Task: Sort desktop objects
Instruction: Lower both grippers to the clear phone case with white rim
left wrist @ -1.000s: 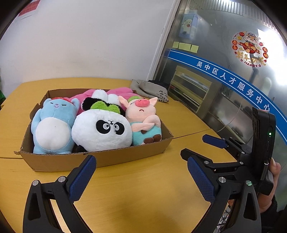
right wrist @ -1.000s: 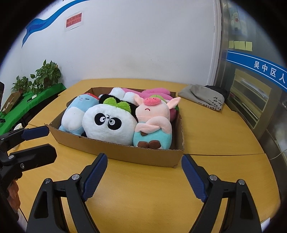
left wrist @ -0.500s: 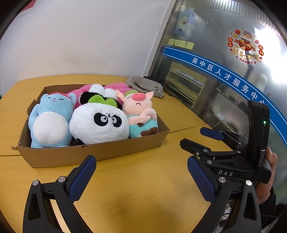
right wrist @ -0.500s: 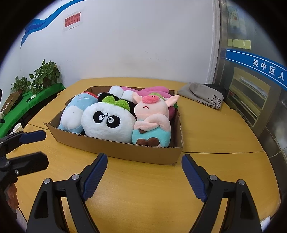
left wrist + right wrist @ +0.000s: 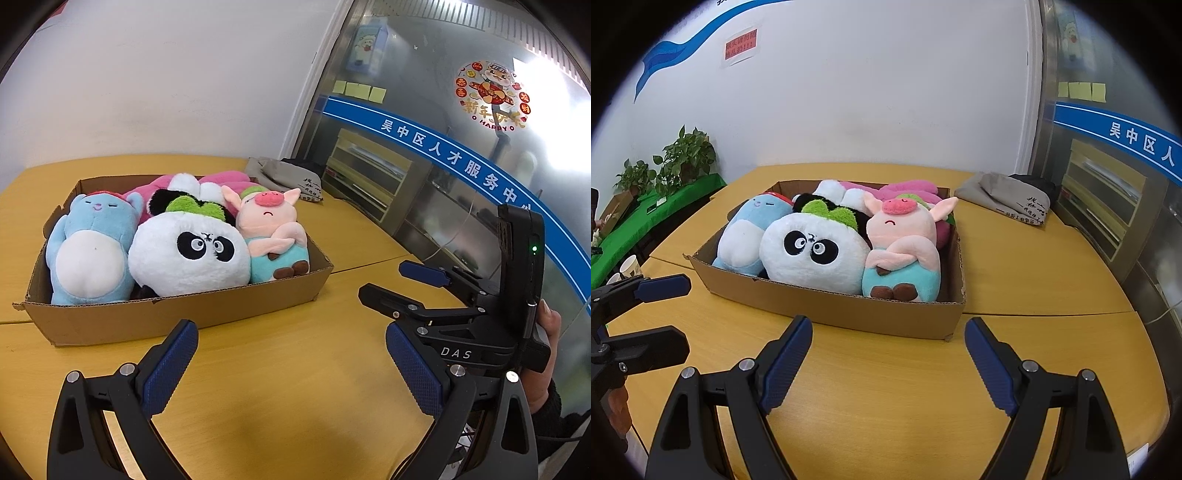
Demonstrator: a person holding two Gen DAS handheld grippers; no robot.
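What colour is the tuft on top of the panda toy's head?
Bright green, on the panda toy; the right wrist view shows it best.

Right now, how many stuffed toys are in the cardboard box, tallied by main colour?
Blue: 1, the blue plush
White: 1, the panda
Pale pink: 1, the pig
Bright pink: at least 1, the pink plush at the back, mostly hidden
Total: 4 that show in the cardboard box; more may lie underneath.

"DAS" stands in white on the right gripper [image 5: 400, 282] body. The blue band [image 5: 461, 158] on the glass reads "吴中区人才服务中心"; the round sticker [image 5: 491, 96] reads "新年快乐" and "HAPPY".
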